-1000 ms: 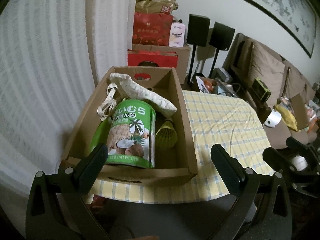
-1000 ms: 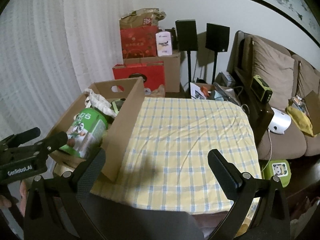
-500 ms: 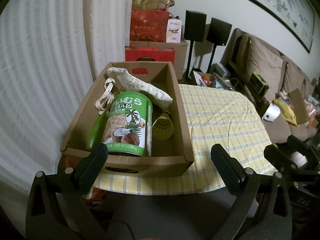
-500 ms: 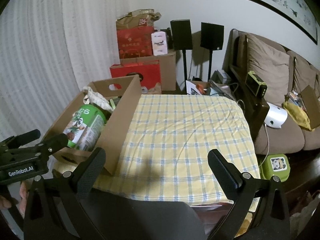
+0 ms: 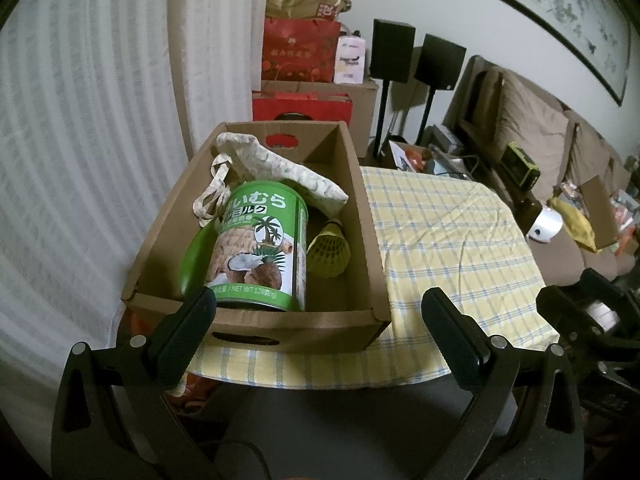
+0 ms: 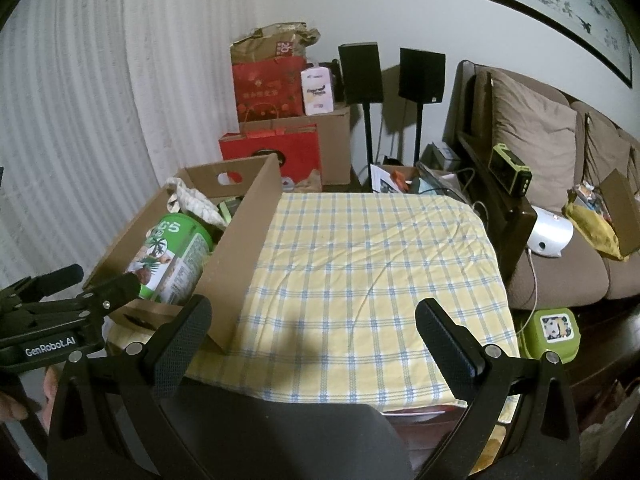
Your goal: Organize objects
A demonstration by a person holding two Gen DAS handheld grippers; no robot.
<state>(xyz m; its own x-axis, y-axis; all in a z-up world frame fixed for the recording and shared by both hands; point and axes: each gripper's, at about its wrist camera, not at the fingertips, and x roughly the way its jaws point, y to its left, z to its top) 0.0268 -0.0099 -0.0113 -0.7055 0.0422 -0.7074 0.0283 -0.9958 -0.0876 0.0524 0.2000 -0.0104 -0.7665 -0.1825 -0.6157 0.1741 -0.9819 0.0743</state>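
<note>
An open cardboard box (image 5: pixel 366 216) (image 6: pixel 244 240) stands at the left end of a table with a yellow checked cloth (image 5: pixel 448 248) (image 6: pixel 360 264). Inside it lie a green coconut tin (image 5: pixel 260 248) (image 6: pixel 172 256), a patterned cloth bag (image 5: pixel 280 168) (image 6: pixel 196 200) and a yellow-green shuttlecock (image 5: pixel 330 250). My left gripper (image 5: pixel 316 324) hangs open in front of the box's near wall, holding nothing. My right gripper (image 6: pixel 312 328) is open over the table's near edge, also with nothing in it. The left gripper (image 6: pixel 80 286) shows at the lower left of the right wrist view.
Red gift bags (image 6: pixel 272 88) and cardboard boxes are stacked beyond the table, beside two black speakers (image 6: pixel 360 72) on stands. A brown sofa (image 6: pixel 560 208) with cushions runs along the right. A white curtain (image 5: pixel 80 140) hangs at the left. A dark chair back (image 6: pixel 280 440) is below the grippers.
Both grippers have drawn back and risen slightly from the table; the box and table look smaller and farther away. Nothing in the box has moved.
</note>
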